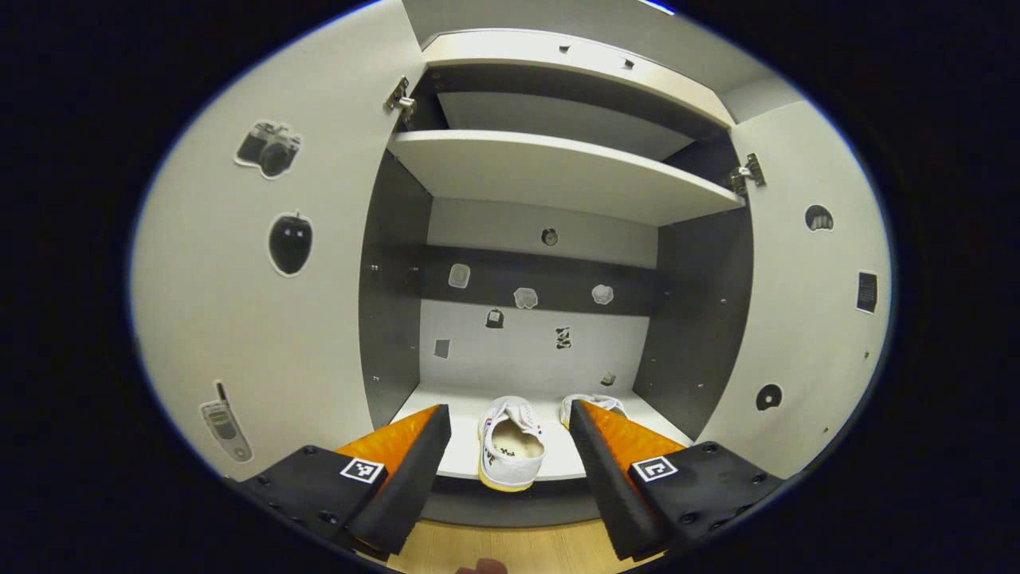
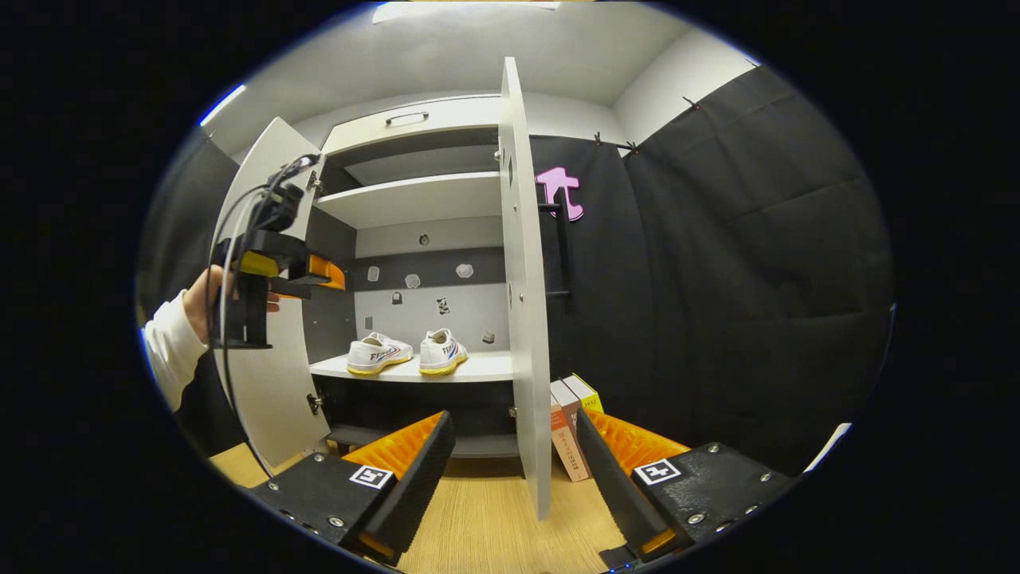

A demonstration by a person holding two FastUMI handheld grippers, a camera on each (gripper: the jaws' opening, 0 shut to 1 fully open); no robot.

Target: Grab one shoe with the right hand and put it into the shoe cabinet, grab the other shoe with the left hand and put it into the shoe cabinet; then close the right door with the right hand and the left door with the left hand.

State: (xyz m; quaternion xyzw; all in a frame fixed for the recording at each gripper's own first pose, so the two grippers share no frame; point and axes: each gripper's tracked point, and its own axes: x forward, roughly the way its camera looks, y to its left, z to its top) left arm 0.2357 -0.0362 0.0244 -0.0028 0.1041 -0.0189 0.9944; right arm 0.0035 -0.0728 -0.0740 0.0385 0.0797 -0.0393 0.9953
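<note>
My left gripper (image 1: pixel 510 454), ridged fingers spread, empty; my right gripper (image 2: pixel 510 470) likewise parted over woodgrain floor (image 2: pixel 486 526); boxed books (image 2: pixel 570 430) beside the smooth white right door (image 2: pixel 526 319); shoe cabinet (image 1: pixel 558 167), both doors open; two white canvas shoes (image 1: pixel 511 446) (image 2: pixel 379 353) side by side on its lower shelf (image 2: pixel 478 368).

Two shoes (image 2: pixel 379 353) (image 2: pixel 442 351) are sitting in one cabinet (image 2: pixel 414 199); two doors (image 2: pixel 522 287) (image 2: pixel 267 383) are standing open; three books (image 2: pixel 572 426) are leaning outside.
</note>
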